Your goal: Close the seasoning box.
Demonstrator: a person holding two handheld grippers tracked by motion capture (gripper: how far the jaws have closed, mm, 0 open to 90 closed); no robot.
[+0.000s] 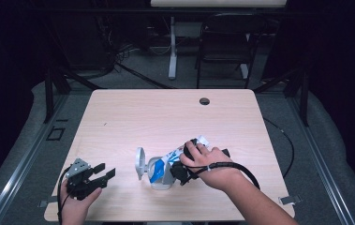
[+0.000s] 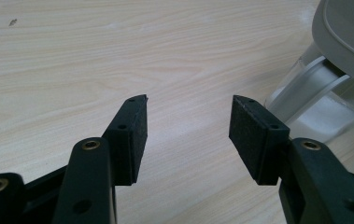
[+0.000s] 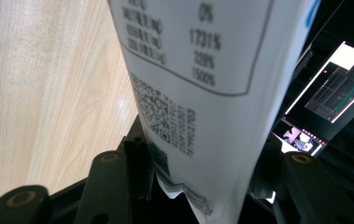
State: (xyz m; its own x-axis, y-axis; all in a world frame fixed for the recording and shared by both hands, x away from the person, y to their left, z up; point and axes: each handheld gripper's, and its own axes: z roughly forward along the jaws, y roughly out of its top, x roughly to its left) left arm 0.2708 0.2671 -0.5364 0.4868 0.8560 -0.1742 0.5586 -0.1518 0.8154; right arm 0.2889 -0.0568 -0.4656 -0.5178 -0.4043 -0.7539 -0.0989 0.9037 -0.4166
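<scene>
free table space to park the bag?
Far half of the table, up to the grommet hole, is bare. So is the strip between left gripper and jar. Crowded near-centre: jar, bag, right gripper.

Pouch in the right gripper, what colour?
White pouch with blue markings, best in the high view.

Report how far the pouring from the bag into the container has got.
Done: the clear plastic container's grey hinged lid stands open. In hand: the right tool grips the white-and-blue printed bag, tilted with its lower end over the container's mouth; white contents show inside. The left tool waits open beside it. Left: finishing, setting the bag down, closing the lid.
</scene>
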